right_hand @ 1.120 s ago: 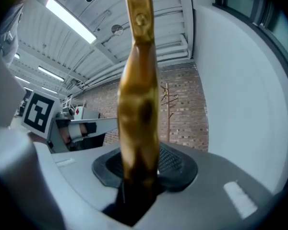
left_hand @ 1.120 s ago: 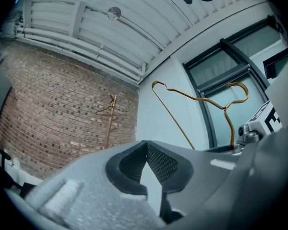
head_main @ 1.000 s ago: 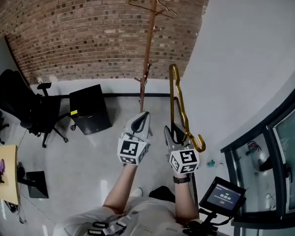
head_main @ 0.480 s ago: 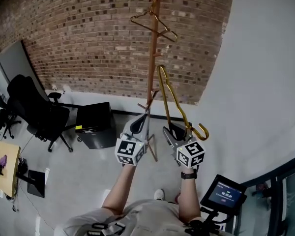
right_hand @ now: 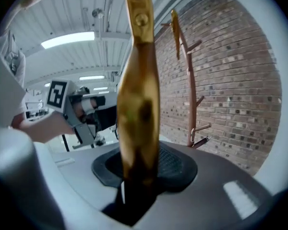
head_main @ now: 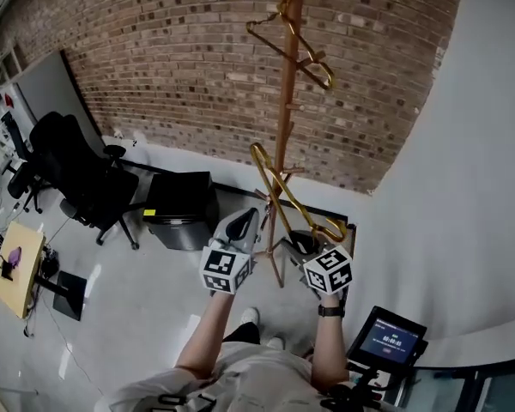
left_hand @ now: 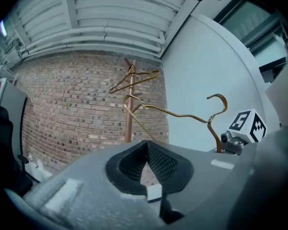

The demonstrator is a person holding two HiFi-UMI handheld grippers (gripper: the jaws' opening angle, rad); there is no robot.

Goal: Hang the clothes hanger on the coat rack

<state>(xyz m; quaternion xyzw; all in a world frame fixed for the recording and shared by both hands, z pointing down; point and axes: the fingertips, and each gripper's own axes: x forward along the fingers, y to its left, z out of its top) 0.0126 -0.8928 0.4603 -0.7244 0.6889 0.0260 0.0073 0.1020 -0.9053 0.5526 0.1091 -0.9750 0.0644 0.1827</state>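
A wooden coat rack [head_main: 283, 136] stands against the brick wall, also in the left gripper view [left_hand: 129, 121] and the right gripper view [right_hand: 189, 95]. One gold hanger [head_main: 293, 48] hangs from a high peg. My right gripper [head_main: 302, 240] is shut on the neck of a second gold hanger [head_main: 281, 189], just below its hook. That hanger's body slants up and left, crossing in front of the pole. It fills the middle of the right gripper view as the gold hanger [right_hand: 139, 95]. My left gripper [head_main: 245, 219] is beside it on the left, its jaws shut on nothing [left_hand: 146, 150].
A black office chair [head_main: 69, 174] and a black cabinet [head_main: 182, 209] stand left of the rack. A white wall [head_main: 472, 187] curves close on the right. A small screen [head_main: 386, 340] sits low at the right. A yellow desk [head_main: 17, 269] is at the far left.
Both grippers have come nearer the coat rack. The held hanger has tipped from nearly upright to slanting left, and now crosses in front of the pole.
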